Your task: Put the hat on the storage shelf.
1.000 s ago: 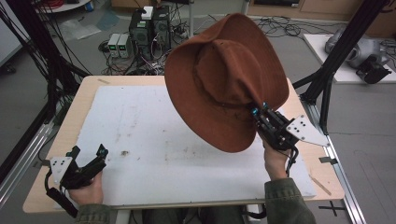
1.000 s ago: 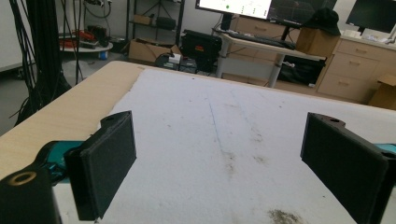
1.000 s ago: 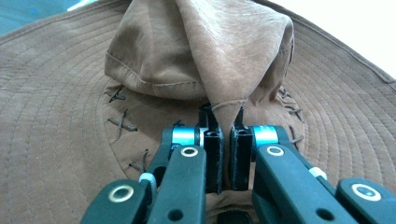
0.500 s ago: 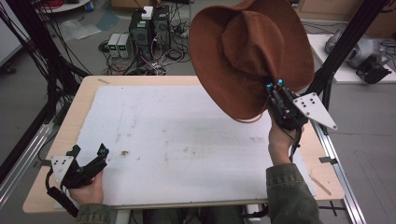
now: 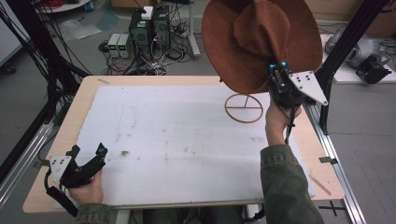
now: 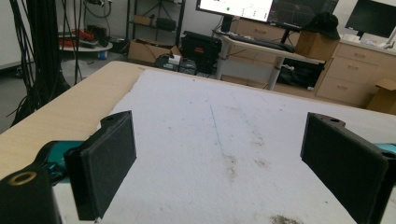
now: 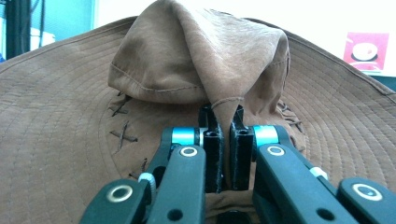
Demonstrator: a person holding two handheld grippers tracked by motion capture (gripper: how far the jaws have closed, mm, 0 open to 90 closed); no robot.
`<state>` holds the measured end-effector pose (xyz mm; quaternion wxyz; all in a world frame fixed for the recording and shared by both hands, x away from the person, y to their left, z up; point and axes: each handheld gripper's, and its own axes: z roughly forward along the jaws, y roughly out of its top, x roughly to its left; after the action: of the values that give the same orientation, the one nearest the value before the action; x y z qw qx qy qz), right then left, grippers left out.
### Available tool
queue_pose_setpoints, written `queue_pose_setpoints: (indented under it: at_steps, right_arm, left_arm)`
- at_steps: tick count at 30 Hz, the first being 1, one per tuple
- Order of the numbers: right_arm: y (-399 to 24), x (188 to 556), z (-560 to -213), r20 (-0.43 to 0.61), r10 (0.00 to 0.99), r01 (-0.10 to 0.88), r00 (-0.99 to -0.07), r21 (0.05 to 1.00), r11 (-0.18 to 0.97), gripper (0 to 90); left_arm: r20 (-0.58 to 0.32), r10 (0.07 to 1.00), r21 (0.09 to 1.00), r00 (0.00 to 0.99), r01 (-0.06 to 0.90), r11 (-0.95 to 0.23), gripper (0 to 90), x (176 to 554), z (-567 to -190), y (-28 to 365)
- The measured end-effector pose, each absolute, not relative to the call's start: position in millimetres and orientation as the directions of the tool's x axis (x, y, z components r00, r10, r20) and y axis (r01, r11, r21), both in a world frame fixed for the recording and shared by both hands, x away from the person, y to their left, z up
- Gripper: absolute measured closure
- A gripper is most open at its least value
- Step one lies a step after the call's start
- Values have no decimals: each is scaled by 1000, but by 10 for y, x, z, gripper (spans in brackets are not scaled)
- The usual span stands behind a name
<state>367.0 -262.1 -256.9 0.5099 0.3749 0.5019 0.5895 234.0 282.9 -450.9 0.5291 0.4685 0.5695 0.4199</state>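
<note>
The right gripper (image 5: 277, 71) is pinching a fold of the brown hat (image 5: 261, 39) at the crown, jaws nearly together on the cloth, and holding it high above the table's (image 5: 88, 100) far right corner, over a wooden ring stand (image 5: 244, 108). The hat is hanging with its brim near upright and its crown facing the person. The left gripper (image 5: 86, 156) is resting at the near left edge, jaws spread wide with nothing between them.

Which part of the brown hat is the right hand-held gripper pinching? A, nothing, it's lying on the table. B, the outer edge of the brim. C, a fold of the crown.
C: the right hand-held gripper has its jaws shut on a fold of the hat's crown, with the brim spread behind.
</note>
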Motion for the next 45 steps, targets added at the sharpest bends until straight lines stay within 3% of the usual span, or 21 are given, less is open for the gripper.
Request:
queue_pose_setpoints:
  at_steps: [11,25,32,45]
  right_arm:
    - [-2775,3933,-2495,17,986,-185,-168,982,-49,874]
    - [-2742,4052,-2964,-15,983,-56,-185,998,5,873]
    - [-2701,4060,-3015,-52,982,-32,-183,998,47,872]
    - [-2747,4105,-3048,6,983,22,-185,1000,-2,832]
  left_arm:
    - [-208,978,974,1,94,207,107,2349,-4514,2828]
    - [-209,978,973,9,103,207,107,2359,-4517,2811]
    - [-210,978,973,11,102,208,107,2364,-4518,2808]
    - [-219,976,971,10,103,217,109,2366,-4519,2817]
